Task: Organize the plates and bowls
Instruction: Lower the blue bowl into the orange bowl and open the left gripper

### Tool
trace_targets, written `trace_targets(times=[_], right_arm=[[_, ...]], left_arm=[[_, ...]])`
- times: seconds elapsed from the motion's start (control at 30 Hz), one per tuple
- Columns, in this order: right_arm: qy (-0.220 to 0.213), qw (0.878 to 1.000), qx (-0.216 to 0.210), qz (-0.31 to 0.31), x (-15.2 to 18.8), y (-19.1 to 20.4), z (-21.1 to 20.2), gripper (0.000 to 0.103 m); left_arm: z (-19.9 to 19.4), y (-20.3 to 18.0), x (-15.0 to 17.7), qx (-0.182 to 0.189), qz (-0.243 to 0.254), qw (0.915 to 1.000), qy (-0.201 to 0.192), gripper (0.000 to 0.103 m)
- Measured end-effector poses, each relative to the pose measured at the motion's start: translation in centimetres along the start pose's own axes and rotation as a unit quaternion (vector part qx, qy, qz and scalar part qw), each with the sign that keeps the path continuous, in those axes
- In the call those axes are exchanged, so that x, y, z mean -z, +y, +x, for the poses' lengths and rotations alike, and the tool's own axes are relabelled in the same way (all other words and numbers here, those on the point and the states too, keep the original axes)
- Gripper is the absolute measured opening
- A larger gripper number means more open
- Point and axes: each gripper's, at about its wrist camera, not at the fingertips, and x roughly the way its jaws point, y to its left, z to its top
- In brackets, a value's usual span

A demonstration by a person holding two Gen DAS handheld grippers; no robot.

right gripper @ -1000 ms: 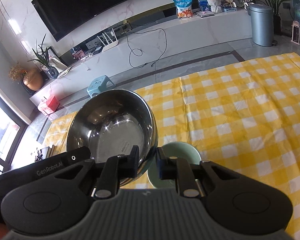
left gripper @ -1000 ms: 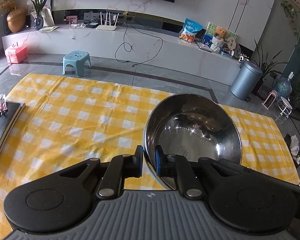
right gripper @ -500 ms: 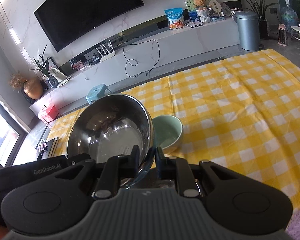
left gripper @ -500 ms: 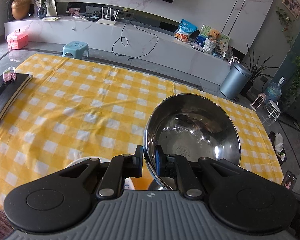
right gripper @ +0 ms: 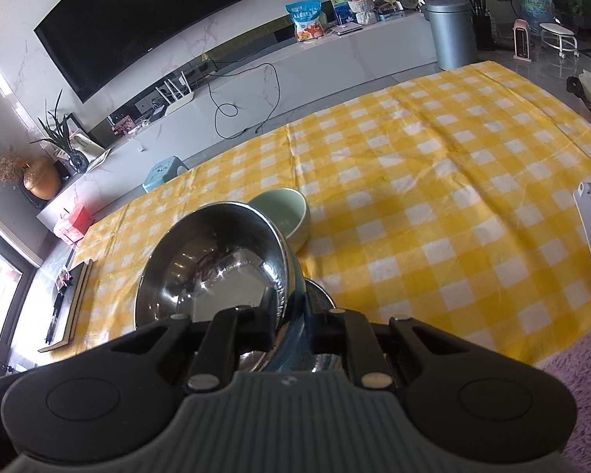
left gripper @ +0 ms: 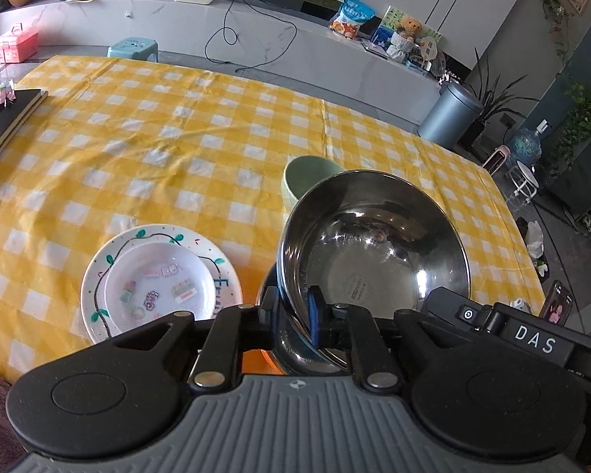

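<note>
Your left hand-held gripper [left gripper: 293, 315] clamped near-left rim of round shiny steel bowl [left gripper: 374, 244]; your right hand-held gripper [right gripper: 291, 327] clamped opposite rim. Bowl hung tilted between both, low over near edge of yellow-checked tabletop [left gripper: 177, 138]. Stacked white painted plates [left gripper: 98, 276] lay just left. Pale green ceramic bowl [left gripper: 303, 173] stood just beyond far rim.

Tilted steel bowl [left gripper: 374, 252] beside green bowl [left gripper: 307, 181]

Yellow checked tablecloth [left gripper: 185, 134], grey bin [left gripper: 449, 116] beyond.
</note>
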Motion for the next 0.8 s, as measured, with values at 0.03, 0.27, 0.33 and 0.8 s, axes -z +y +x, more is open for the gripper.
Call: trace_targets(times=[0.03, 0.27, 0.33, 0.8], right_arm=[[0.004, 1.000, 0.002, 0.002, 0.1, -0.3, 0.2, 0.011], [0.032, 0.999, 0.017, -0.001, 1.1, -1.2, 1.5, 0.010], [0.036, 0.999, 0.020, -0.005, 1.2, -1.1, 1.7, 0.010], [0.063, 0.998, 0.030, -0.006, 1.6, -1.2, 3.2, 0.010]], left_arm=[[0.2, -0.1, 0.2, 0.001, 0.003, 1.0000, 0.003, 0.017], [0.7, -0.1, 0.9, 0.001, 0.014, 0.9996, 0.025, 0.018], [0.8, -0.1, 1.0, 0.002, 0.016, 0.9994, 0.031, 0.018], [1.9, -0.7, 1.1, -0.016, 0.053, 0.9974, 0.046, 0.019]])
